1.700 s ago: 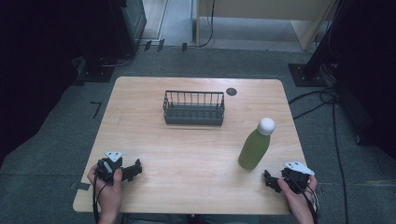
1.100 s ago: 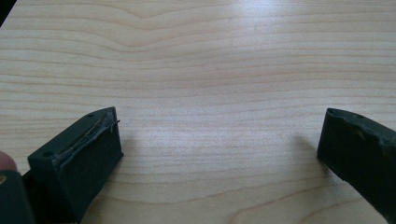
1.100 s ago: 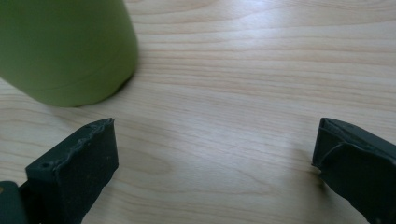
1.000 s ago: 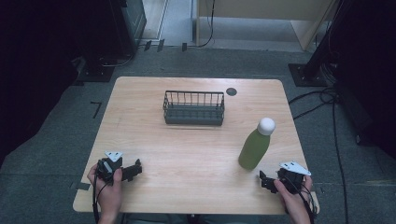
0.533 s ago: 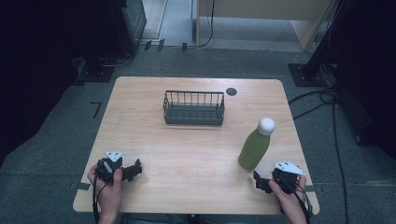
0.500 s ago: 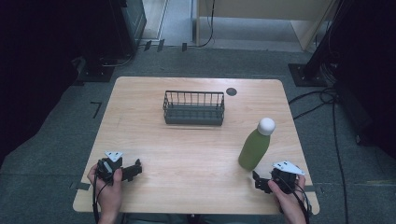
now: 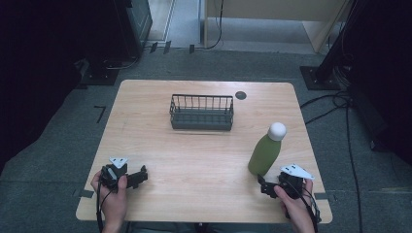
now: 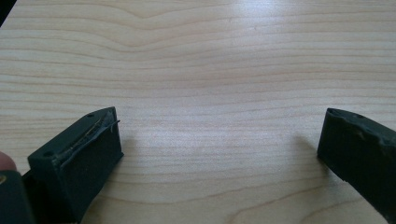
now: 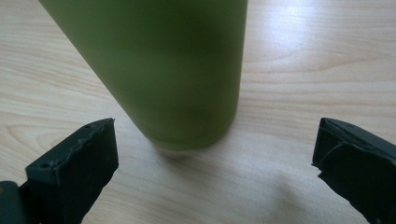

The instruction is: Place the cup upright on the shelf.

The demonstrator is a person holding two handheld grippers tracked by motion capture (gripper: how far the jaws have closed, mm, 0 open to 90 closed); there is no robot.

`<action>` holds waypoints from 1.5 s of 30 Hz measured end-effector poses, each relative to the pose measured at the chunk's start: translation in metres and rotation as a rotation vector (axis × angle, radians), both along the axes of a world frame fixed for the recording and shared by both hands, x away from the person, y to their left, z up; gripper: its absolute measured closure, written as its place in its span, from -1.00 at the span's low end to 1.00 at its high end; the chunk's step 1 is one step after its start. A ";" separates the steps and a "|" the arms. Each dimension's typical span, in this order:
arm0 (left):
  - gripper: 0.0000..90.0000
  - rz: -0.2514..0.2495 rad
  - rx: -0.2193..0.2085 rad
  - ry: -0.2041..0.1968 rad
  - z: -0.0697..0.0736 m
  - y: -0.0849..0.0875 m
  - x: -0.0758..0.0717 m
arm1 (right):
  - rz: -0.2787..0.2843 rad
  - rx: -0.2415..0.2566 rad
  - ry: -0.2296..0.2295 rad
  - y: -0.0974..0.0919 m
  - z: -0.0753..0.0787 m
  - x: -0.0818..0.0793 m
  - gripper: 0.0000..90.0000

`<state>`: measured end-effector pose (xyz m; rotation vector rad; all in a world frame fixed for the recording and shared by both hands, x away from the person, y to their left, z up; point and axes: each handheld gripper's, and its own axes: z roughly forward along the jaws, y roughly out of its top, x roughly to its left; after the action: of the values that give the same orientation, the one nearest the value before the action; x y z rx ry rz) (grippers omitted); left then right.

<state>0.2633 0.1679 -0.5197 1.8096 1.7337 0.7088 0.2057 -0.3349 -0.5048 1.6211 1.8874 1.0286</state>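
Note:
A green bottle (image 7: 265, 152) with a white cap stands upright on the right side of the wooden table (image 7: 204, 150). My right gripper (image 7: 265, 187) sits just in front of its base, open. In the right gripper view the bottle (image 9: 173, 70) rises just beyond the two spread jaws, apart from them. My left gripper (image 7: 141, 177) rests near the table's front left, open over bare wood (image 8: 210, 93), with nothing between its jaws.
A dark wire basket (image 7: 201, 112) stands at the back middle of the table. A small round dark grommet (image 7: 240, 95) lies behind it to the right. Cables (image 7: 335, 104) run over the grey floor at the right.
My right gripper has shifted left and a little forward, toward the bottle's base. The left gripper, the bottle and the basket have stayed where they were.

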 end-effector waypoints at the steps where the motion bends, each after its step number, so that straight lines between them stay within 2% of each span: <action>1: -1.00 0.000 0.000 0.000 0.000 0.000 0.000 | -0.003 0.005 -0.003 0.001 0.001 0.001 -1.00; 8: -1.00 0.000 0.000 0.000 0.000 0.000 0.000 | 0.006 0.042 -0.032 0.005 0.012 0.005 -1.00; 15: -1.00 0.000 0.000 0.000 0.000 0.000 0.000 | 0.006 0.050 -0.064 0.010 0.023 0.012 -1.00; 24: -1.00 0.000 0.000 0.000 0.000 0.000 0.000 | -0.006 0.041 -0.101 0.018 0.036 0.021 -0.96; 25: -1.00 0.000 0.000 0.000 0.000 0.000 0.000 | -0.009 0.035 -0.119 0.020 0.040 0.023 -0.94; 31: -1.00 0.000 0.000 0.000 0.000 0.000 0.000 | -0.021 0.021 -0.151 0.024 0.047 0.028 -0.90; 38: -1.00 0.000 0.000 0.000 0.000 0.000 0.000 | -0.022 0.004 -0.204 0.029 0.053 0.029 -0.74; 45: -1.00 0.000 0.000 0.000 0.000 0.000 0.000 | -0.030 0.002 -0.237 0.033 0.056 0.029 -0.63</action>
<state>0.2633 0.1679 -0.5197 1.8097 1.7336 0.7088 0.2350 -0.3016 -0.4486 1.4524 1.7008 1.1550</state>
